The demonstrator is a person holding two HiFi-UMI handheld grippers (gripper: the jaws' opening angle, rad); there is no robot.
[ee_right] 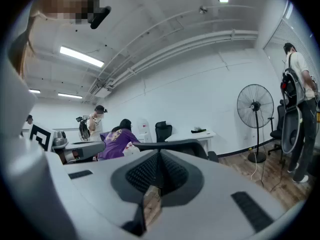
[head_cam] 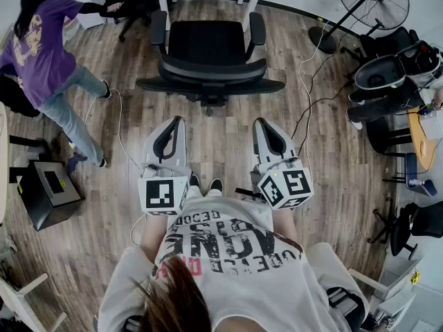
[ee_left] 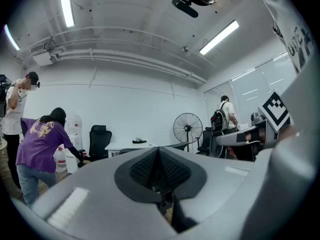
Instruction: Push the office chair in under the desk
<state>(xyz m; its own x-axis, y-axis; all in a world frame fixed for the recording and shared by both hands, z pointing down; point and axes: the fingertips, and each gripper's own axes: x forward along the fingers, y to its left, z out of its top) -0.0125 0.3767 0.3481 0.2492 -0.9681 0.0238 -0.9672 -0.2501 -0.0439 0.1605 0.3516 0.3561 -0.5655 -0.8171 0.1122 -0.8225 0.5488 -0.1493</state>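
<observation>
left gripper and right gripper: my jaws pressed together, empty | office chair ahead of both jaws, untouched | worktop beyond it | push seems all left to do

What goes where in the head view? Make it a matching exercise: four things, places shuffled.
Things:
1. office chair
2. pedestal fan
3. person in purple top
4. black box

Places in the head view:
A. top right corner
B. on the floor at the left edge, halfway down
C. top centre
D. top left

Pairs: 1-C, 2-A, 3-D, 4-B
</observation>
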